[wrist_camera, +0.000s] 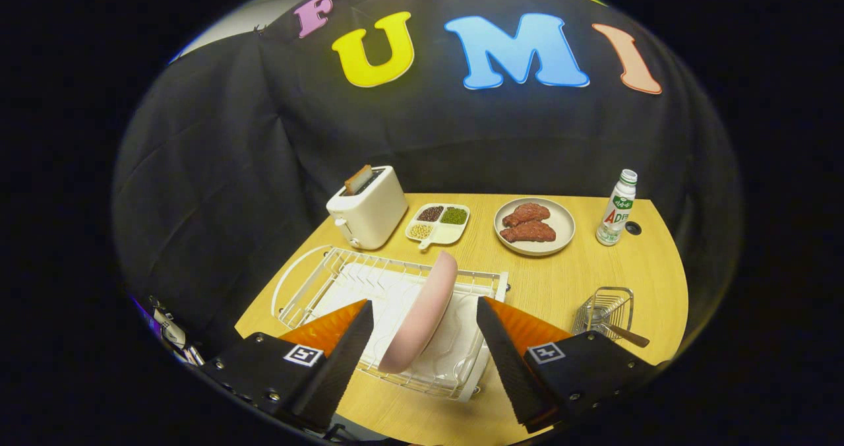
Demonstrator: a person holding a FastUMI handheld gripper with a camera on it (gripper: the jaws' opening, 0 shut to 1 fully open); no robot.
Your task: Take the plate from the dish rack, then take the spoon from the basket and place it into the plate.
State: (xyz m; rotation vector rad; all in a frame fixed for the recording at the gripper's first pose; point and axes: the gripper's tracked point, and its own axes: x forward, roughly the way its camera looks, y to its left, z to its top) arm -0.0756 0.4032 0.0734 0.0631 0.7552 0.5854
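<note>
Your gripper (425, 340) has its fingers released and spread wide, holding nothing. The pink plate (423, 314) stands on edge in the white wire dish rack (316, 281) at the desk's near edge, between and just ahead of the fingers. Treat the plate as rigid, smooth, likely slippery and breakable; take hold across its upper rim. The spoon (623, 332) lies in the small wire basket (606, 307) near the desk's right edge, its slim, light handle projecting outward.

surface: wooden tabletop (560, 281)
back row: toaster (368, 207), divided dish (438, 224), plate of what looks like meat (535, 225), bottle (616, 208)
front: dish rack (343, 281), wire basket (603, 311)
</note>
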